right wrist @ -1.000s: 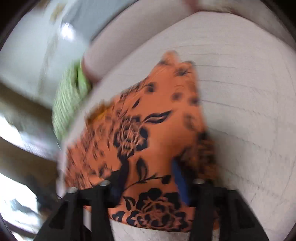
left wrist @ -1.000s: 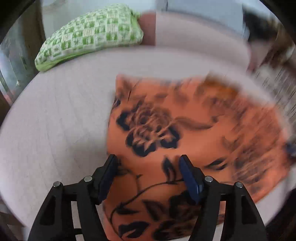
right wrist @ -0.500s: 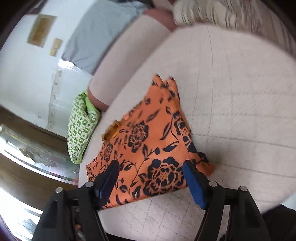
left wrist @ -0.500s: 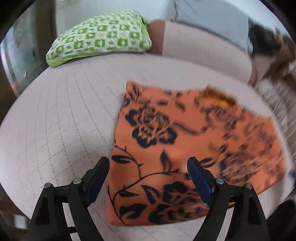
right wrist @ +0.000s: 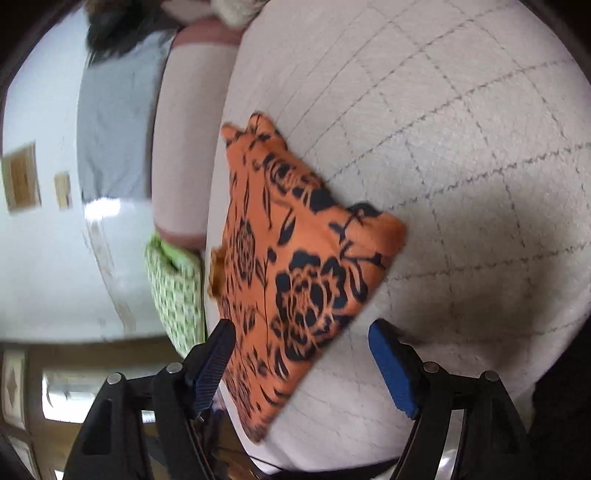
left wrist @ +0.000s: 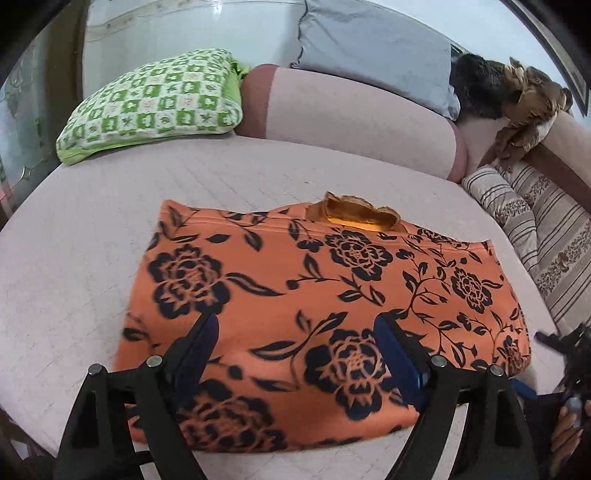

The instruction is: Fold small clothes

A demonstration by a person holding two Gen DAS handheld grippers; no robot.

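No legible txt or labels anywhere (only patterned fabrics).

A pale pink quilted bed cover (left wrist: 92, 236), stitched in a grid of squares, fills most of both views. Along its far edge lies a long pink bolster (left wrist: 354, 118) with darker end bands. A green-and-white checked pillow (left wrist: 155, 107) rests on the cover beside the bolster's left end. A grey pillow (left wrist: 373, 48) leans against the white wall (left wrist: 184, 26) behind the bolster. To the right, a striped beige cushion (left wrist: 535, 221) sits at the cover's edge, with a crumpled brown cloth (left wrist: 524, 107) draped above it. In the right wrist view, two small tan rectangles (right wrist: 22, 181) hang on the white wall, and a wooden frame with bright glass panes (right wrist: 62, 391) shows below it. Soft daylight lights the room.
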